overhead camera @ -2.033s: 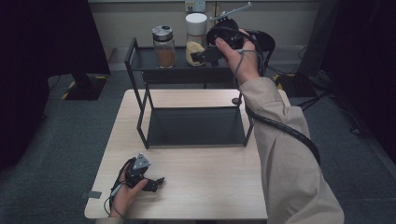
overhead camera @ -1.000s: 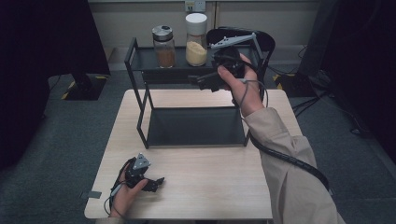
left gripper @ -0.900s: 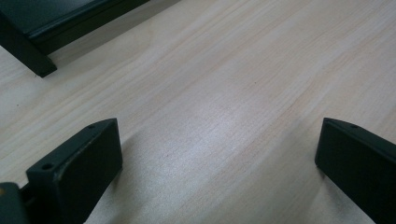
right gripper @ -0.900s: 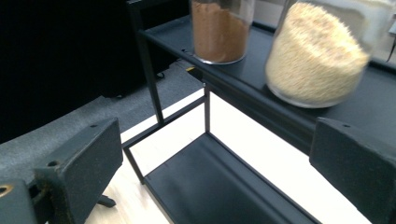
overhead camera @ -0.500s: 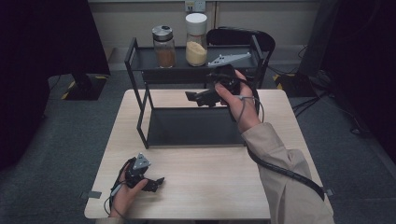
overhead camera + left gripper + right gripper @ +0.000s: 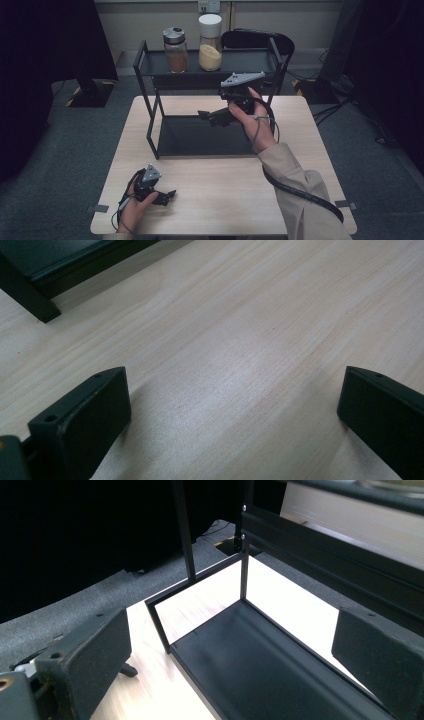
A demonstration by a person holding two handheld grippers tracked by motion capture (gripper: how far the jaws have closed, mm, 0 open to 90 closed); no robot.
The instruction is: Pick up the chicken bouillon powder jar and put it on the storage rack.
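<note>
A black two-tier rack point(image 6: 150, 120) stands at the back of the wooden table point(image 6: 215, 200). Two jars sit on its top shelf: one with brown contents and a metal lid point(image 6: 176, 50), one with yellow contents and a white lid point(image 6: 210, 42). My right gripper point(image 6: 206, 116) hovers open above the rack's lower shelf point(image 6: 260, 665), jaws pointing left, nothing between them. My left gripper point(image 6: 167, 196) rests open on the table near the front left; in its own view bare wood point(image 6: 225, 365) lies between its jaws.
A black chair point(image 6: 260, 39) stands behind the rack. Dark equipment and a stand base point(image 6: 90, 92) sit on the grey floor at the left. Cables trail from both grippers. Bare tabletop runs across the front and right of the table.
My right gripper has come away from the yellow jar on the top shelf, moving down and toward me, and now hangs over the lower shelf. The left gripper has stayed put.
</note>
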